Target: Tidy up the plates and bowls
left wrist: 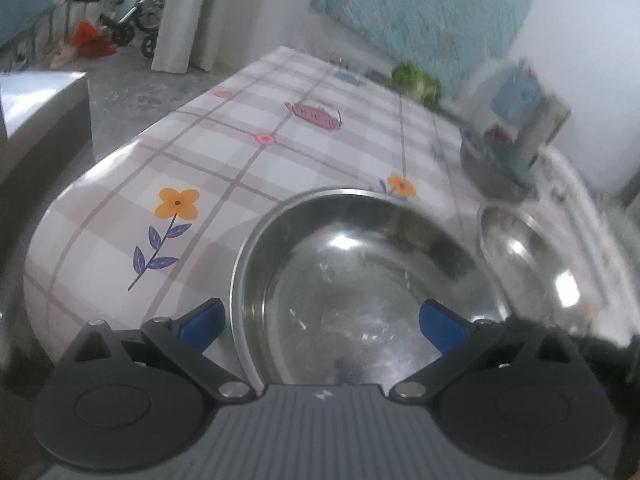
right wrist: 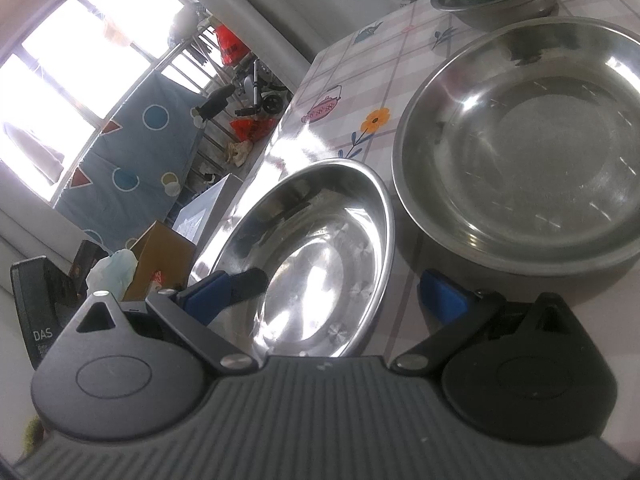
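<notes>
Both claws gape wide, gripping nothing: the left claw (left wrist: 322, 322) straddles the near rim of a shiny round steel plate (left wrist: 360, 280), the right claw (right wrist: 320, 292) flanks a smaller steel dish (right wrist: 316, 256). These rest on the pink plaid flowered tabletop (left wrist: 224, 152); beyond it lie a grey concrete floor (left wrist: 132, 80) and a bright window (right wrist: 60, 60).

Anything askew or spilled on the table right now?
No spills visible. One oddity: the smaller steel dish in the right wrist view looks tipped, its left rim raised off the tablecloth, while the large steel plate beside it sits flat.
</notes>
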The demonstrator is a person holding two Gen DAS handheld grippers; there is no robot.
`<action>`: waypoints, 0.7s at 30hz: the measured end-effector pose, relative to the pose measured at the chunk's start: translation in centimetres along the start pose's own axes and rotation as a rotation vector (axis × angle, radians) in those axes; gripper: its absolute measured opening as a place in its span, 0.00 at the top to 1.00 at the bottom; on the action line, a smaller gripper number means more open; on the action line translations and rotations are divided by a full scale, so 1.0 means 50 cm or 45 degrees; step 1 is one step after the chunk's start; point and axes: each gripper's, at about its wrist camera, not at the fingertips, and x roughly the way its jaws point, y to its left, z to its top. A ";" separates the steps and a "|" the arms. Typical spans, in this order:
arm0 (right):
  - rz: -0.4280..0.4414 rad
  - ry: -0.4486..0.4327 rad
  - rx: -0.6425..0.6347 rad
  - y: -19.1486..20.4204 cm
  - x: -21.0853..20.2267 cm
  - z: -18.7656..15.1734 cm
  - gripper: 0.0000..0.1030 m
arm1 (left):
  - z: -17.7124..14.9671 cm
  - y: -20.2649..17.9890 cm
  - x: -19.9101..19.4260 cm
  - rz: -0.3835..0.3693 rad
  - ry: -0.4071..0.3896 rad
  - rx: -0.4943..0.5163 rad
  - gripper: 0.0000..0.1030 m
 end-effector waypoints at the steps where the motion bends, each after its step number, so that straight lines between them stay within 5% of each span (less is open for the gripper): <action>1: -0.001 0.000 -0.001 0.000 0.000 0.000 0.01 | 0.001 0.006 -0.002 -0.020 -0.005 -0.024 0.00; 6: -0.004 0.001 -0.005 0.001 0.001 0.001 0.01 | 0.015 0.024 -0.002 -0.076 0.009 -0.125 0.00; 21: -0.012 0.001 -0.014 0.004 0.001 0.000 0.01 | 0.021 0.037 0.000 -0.130 0.034 -0.157 0.00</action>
